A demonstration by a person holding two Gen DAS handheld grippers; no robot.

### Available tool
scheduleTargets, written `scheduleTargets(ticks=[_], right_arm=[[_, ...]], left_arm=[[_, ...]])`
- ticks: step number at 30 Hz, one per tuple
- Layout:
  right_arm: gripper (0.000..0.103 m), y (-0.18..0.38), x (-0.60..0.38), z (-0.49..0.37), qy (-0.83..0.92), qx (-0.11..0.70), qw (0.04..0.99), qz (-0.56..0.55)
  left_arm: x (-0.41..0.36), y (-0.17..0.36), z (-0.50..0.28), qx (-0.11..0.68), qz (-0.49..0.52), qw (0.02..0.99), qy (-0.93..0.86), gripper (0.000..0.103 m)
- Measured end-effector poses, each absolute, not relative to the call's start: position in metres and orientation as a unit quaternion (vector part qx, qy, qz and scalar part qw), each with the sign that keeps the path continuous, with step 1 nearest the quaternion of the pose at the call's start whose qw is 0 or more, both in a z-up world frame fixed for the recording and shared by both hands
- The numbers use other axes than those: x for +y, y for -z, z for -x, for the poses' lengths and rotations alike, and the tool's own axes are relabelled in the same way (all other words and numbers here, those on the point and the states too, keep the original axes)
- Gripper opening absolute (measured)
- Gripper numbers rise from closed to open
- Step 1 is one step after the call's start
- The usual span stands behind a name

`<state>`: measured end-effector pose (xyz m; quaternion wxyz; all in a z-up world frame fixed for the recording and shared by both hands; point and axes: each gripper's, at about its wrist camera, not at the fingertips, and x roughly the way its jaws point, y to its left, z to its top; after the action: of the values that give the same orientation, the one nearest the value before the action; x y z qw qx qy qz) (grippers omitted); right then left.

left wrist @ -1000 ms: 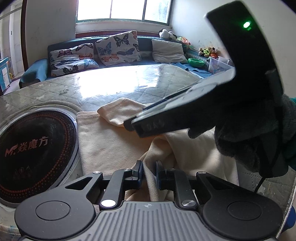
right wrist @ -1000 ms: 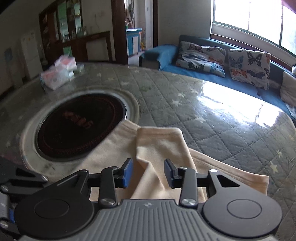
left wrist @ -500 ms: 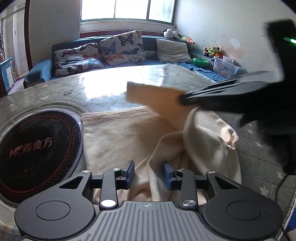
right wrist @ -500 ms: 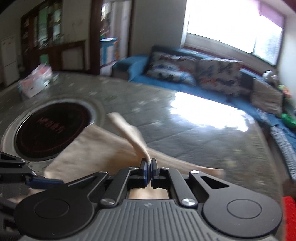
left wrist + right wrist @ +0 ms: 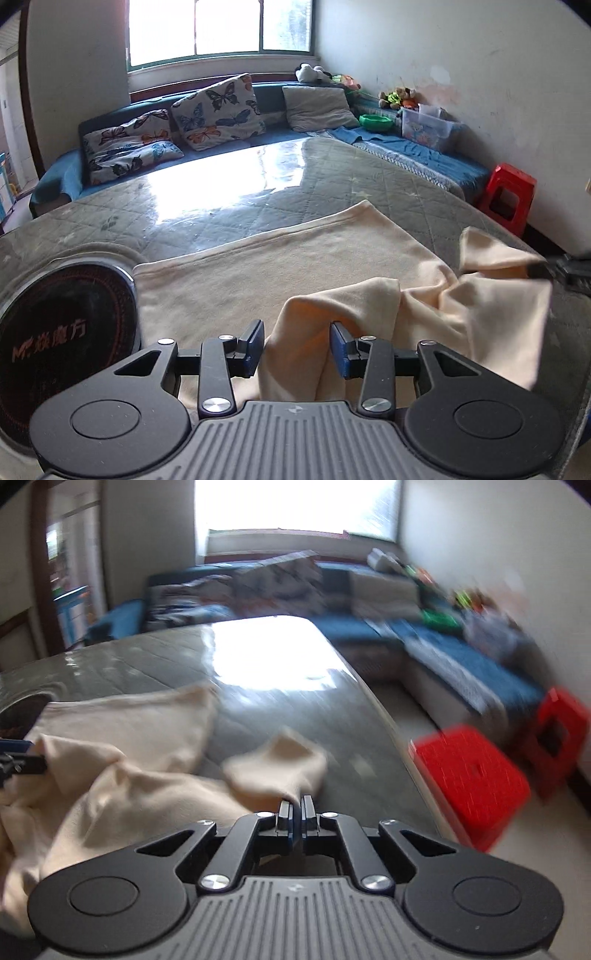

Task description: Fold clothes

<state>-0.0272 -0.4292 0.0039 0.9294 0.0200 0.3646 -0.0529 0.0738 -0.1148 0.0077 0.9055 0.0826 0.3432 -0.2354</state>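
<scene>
The left gripper (image 5: 297,347), jaws apart, straddles a raised fold of the soft cream garment (image 5: 258,269). The right gripper (image 5: 295,814) is clamped on a corner of it. The garment lies rumpled on the quilted grey bench (image 5: 207,206), beside a round black inset plate (image 5: 55,325); beyond, a butterfly-print cushion (image 5: 218,110).

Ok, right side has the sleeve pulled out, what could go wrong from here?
The right gripper pinches only the tip of the cream garment, so it may slip free. The left gripper is open around a raised fold, holding nothing, so the body could drag. The pull heads toward the table edge.
</scene>
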Motion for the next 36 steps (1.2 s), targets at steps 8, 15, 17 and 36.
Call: scheduleTargets(ticks=[8,15,17,36], right_arm=[[0.021,0.008,-0.451,0.048,0.066,0.368,0.926,-0.057],[0.029,0.008,-0.443,0.038,0.063,0.372,0.925,-0.05],[0.031,0.011,-0.443,0.039,0.064,0.373,0.924,-0.051],[0.043,0.01,-0.456,0.051,0.093,0.365,0.925,-0.046]], left_arm=[[-0.122,-0.003,-0.078,0.327,-0.086,0.908,0.249,0.018],[-0.09,-0.027,-0.062,0.276,-0.029,0.937,0.21,0.008],[-0.071,-0.037,-0.054,0.262,-0.007,0.948,0.182,0.007],[0.1,-0.015,0.034,0.294,0.148,0.94,-0.091,0.008]])
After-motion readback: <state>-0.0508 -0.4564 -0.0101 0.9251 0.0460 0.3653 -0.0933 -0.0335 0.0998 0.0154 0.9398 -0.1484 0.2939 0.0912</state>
